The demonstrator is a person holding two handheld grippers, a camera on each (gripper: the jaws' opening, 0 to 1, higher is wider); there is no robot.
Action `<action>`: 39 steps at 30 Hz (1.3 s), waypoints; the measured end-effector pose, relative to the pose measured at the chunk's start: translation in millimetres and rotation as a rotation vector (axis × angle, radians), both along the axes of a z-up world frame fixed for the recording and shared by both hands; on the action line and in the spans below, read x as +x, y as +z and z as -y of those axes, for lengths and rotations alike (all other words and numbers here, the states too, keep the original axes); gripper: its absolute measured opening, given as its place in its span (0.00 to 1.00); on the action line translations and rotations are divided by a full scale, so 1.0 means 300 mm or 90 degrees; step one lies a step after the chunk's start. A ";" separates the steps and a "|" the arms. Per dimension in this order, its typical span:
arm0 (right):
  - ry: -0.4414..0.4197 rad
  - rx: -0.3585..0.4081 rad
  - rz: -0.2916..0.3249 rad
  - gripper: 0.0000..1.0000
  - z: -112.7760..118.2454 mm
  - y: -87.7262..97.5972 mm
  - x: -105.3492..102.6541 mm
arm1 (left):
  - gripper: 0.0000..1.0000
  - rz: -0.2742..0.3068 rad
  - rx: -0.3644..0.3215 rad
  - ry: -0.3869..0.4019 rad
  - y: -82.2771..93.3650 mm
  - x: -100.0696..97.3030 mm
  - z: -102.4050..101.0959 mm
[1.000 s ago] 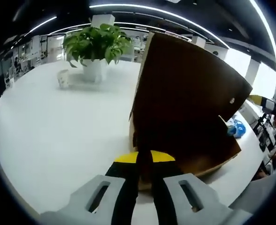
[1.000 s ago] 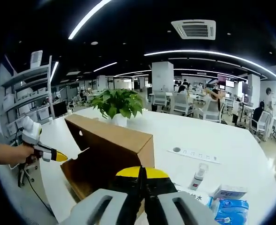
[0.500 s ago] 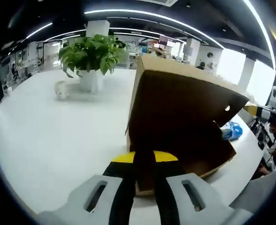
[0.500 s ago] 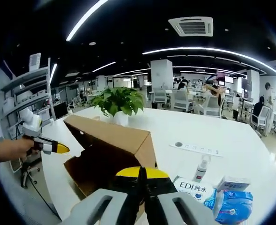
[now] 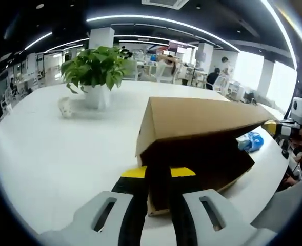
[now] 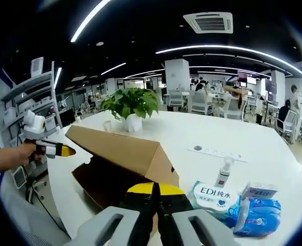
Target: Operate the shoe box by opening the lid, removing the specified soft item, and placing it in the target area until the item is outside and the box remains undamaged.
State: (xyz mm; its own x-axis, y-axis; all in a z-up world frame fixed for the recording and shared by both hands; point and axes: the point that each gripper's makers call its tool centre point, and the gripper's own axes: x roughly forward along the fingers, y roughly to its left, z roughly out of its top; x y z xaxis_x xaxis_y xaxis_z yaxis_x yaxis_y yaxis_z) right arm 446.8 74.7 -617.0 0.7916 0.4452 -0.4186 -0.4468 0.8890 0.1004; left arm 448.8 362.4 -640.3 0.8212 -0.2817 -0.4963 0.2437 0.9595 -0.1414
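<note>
Shoe box (image 5: 197, 138) sits mid-frame w/ lid (image 6: 120, 148) half up. Both grippers, left (image 5: 158, 177) & right (image 6: 156, 192), have jaws pinched together, holding nothing. Lid-opening step imo; next needs lifting it fully. Soft item not visible.

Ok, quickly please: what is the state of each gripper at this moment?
Left gripper: shut, holding nothing visible, in front of the shoe box.
Right gripper: shut, holding nothing visible.
</note>
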 end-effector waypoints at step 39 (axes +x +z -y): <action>0.066 -0.012 -0.060 0.02 -0.017 -0.140 -0.074 | 0.23 -0.019 0.075 -0.065 -0.062 -0.053 0.009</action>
State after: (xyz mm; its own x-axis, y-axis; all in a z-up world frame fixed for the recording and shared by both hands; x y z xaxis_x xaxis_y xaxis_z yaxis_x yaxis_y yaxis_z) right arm 424.5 79.9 -658.9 0.6984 0.5140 -0.4981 -0.5261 0.8405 0.1297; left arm 433.0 359.6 -659.0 0.7758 -0.3014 -0.5544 0.3381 0.9404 -0.0381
